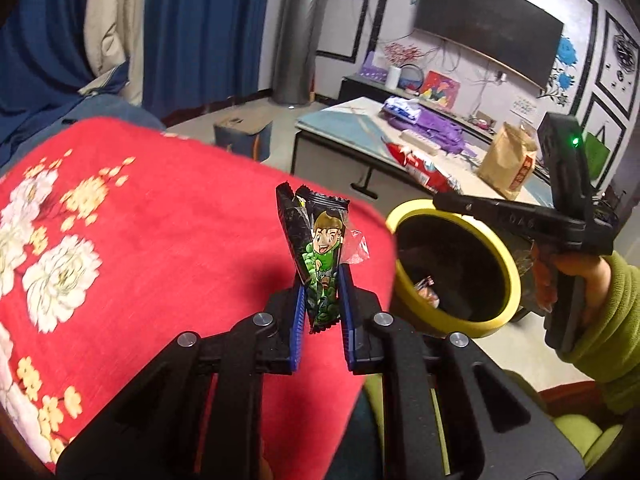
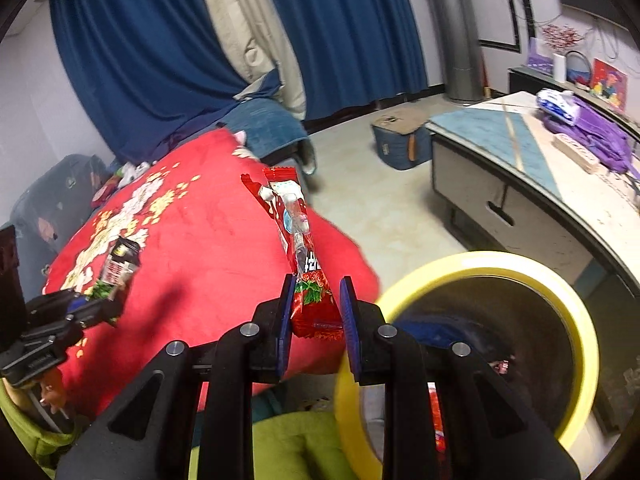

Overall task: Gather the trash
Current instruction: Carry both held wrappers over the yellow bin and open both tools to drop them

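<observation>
Left wrist: wrapper (image 1: 320, 264) between claw (image 1: 322, 312) pads.

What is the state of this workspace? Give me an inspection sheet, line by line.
Surface: red floral blanket, with no loose trash seen on the visible part.
Job's things: green-black wrapper and red wrapper, each held upright; yellow-rimmed bin with some wrappers inside.
Clutter: coffee table carries a purple bag, a brown paper bag and a red packet.
Grippers: left gripper shut on the green-black wrapper; right gripper shut on the red wrapper.
Cables: wires hang below the wall TV.
Surroundings: blue curtains, grey duct pipe.
</observation>
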`<state>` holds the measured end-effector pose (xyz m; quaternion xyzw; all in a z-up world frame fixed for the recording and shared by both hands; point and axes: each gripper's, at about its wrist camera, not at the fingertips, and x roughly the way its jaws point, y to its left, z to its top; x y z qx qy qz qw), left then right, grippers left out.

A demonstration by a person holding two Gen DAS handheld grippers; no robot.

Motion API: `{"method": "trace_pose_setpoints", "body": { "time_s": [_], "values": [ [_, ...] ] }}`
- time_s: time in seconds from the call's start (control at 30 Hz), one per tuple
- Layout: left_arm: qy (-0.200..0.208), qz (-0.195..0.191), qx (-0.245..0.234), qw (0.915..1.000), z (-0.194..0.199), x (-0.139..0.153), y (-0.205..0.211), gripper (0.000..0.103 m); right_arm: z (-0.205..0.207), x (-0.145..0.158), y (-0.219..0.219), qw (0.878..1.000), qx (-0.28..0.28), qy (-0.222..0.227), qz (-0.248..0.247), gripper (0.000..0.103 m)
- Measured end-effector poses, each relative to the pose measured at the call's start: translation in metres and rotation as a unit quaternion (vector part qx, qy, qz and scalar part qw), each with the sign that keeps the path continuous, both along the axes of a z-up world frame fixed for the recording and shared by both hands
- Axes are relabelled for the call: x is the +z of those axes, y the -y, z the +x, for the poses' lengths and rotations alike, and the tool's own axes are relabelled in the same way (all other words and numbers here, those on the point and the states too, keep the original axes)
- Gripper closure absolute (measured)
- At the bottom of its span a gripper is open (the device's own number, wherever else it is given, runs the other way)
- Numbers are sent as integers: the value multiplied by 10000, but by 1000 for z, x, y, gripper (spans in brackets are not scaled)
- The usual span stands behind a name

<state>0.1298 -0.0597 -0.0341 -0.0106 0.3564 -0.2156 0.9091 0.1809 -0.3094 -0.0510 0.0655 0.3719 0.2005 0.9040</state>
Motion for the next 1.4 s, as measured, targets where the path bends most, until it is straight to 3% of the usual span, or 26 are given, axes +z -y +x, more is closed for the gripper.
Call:
{"method": "trace_pose_setpoints", "body": {
  "time_s": [0.7, 1.17, 1.4],
  "values": [
    [252, -70, -816, 9963, 12, 14, 84, 93, -40, 7, 81, 9956, -896, 217, 136, 82],
    [284, 6, -1281, 9914, 24, 13, 143, 93, -70, 7, 107, 9892, -1306, 537, -404, 81],
    [207, 48, -1467, 9890, 27, 4, 166, 92, -80, -3, 124, 9870, -1488, 462, -385, 81]
  ]
}}
